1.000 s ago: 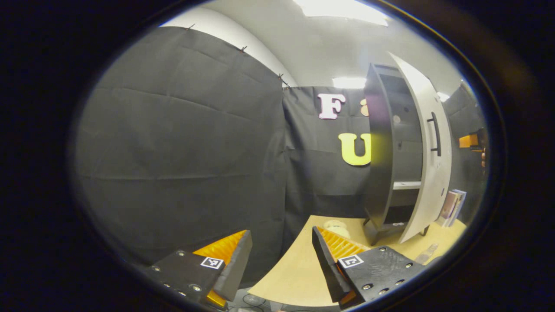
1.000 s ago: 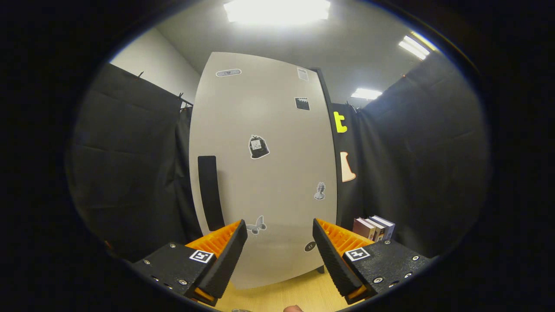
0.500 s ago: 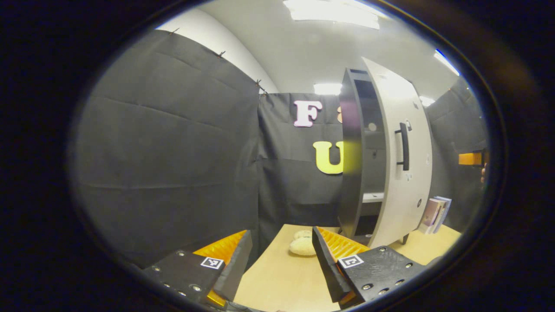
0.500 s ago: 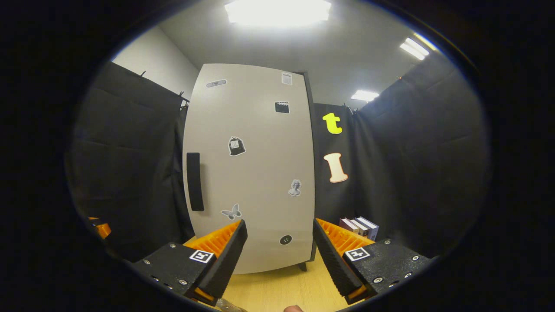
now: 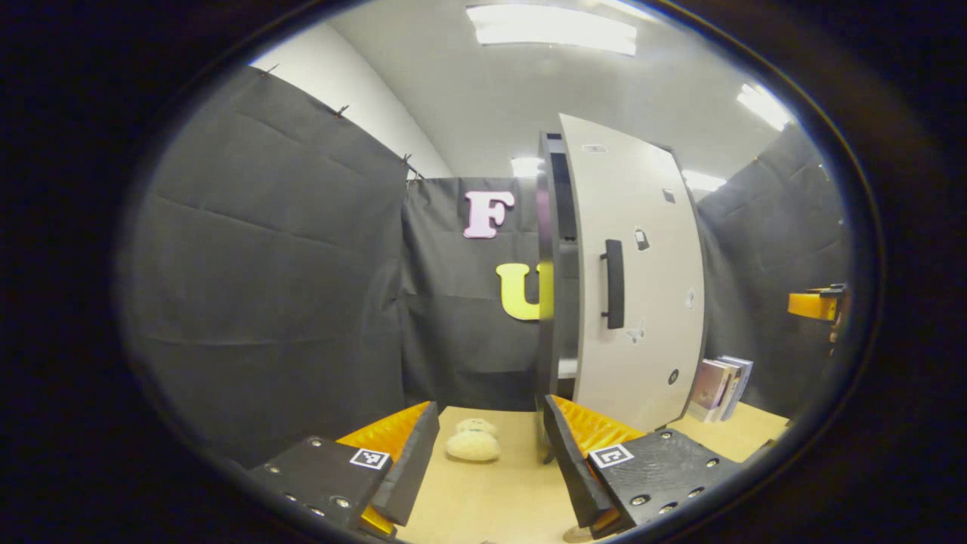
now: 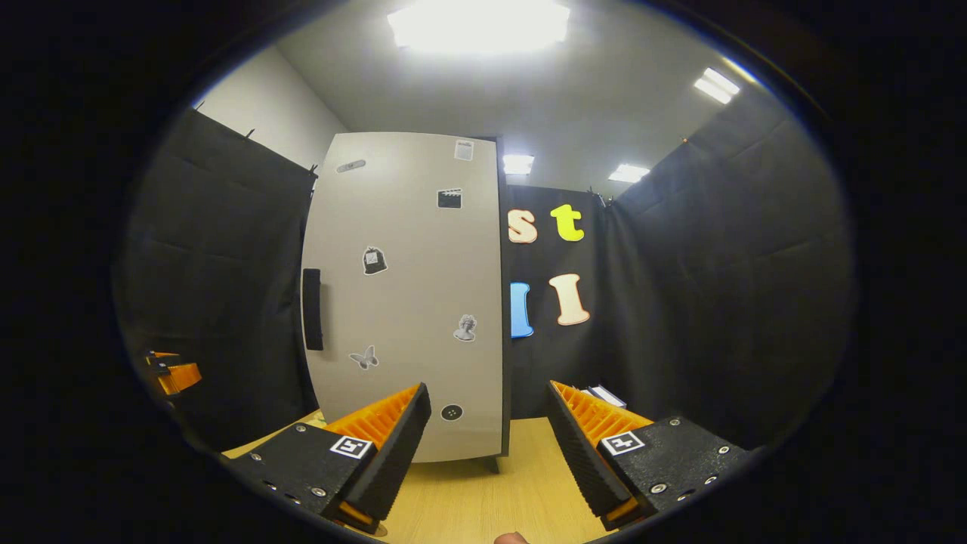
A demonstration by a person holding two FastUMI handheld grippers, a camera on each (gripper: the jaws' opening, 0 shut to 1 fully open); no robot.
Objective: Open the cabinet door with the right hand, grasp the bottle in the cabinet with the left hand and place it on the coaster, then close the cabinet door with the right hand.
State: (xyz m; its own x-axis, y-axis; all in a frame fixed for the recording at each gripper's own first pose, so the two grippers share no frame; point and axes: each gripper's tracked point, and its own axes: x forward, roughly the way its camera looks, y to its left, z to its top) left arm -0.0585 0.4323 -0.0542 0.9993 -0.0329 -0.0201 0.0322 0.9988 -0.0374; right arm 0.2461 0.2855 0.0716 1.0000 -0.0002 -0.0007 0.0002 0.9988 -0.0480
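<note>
You face a wooden table in a black-curtained booth. Your left gripper and right gripper both stand apart, holding nothing. The cabinet door is almost closed; the left gripper view shows a narrow gap, a fluffy coaster, and books.

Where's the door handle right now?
In the left gripper view the handle stands upright near the left edge of the cabinet door, right of centre. In the right gripper view it sits at the door's left edge, above the left finger.
</note>
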